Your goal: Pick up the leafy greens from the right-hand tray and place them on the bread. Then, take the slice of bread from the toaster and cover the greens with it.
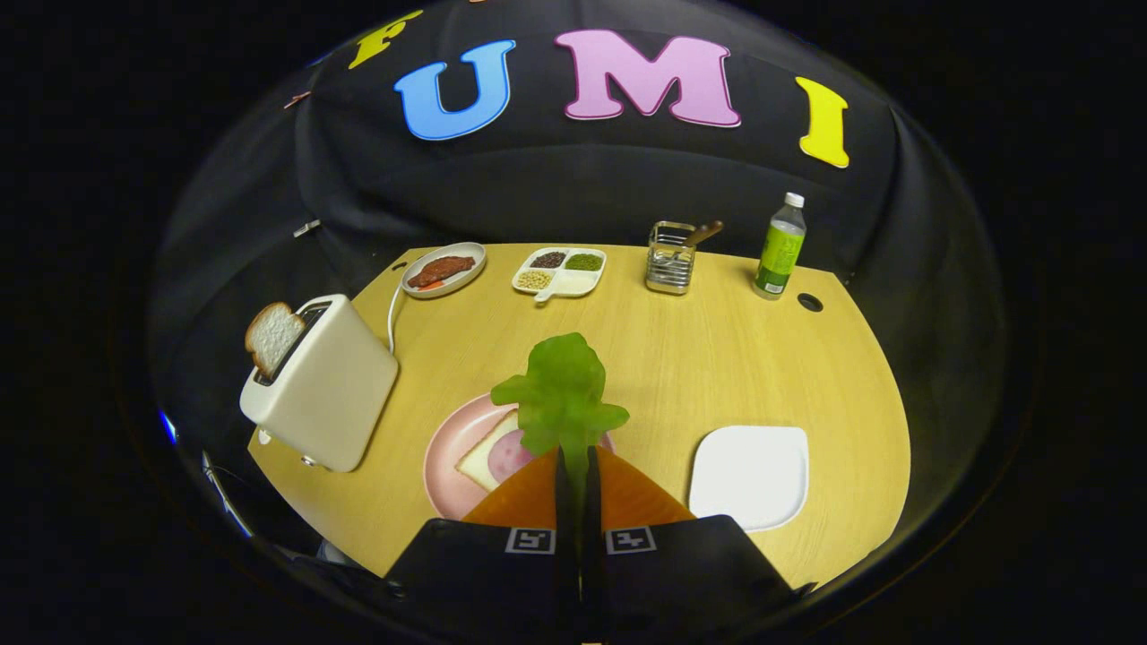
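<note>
Gripper (573, 457) pinched narrow on the leafy greens (562, 392), both fingers pressing the stem end; leaf stands up ahead of the fingertips. Held above the pink plate (445, 466), where a bread slice (484, 459) with a pink ham round lies. White tray (751, 475) just right of the plate. Toaster (324, 387) to the left, toast slice (271, 337) sticking out of its slot. Table (717, 358) light wood

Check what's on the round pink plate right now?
The round pink plate holds a white bread slice with a pink ham round on it. The green leafy lettuce, pinched in the gripper, hides the rest.
</note>
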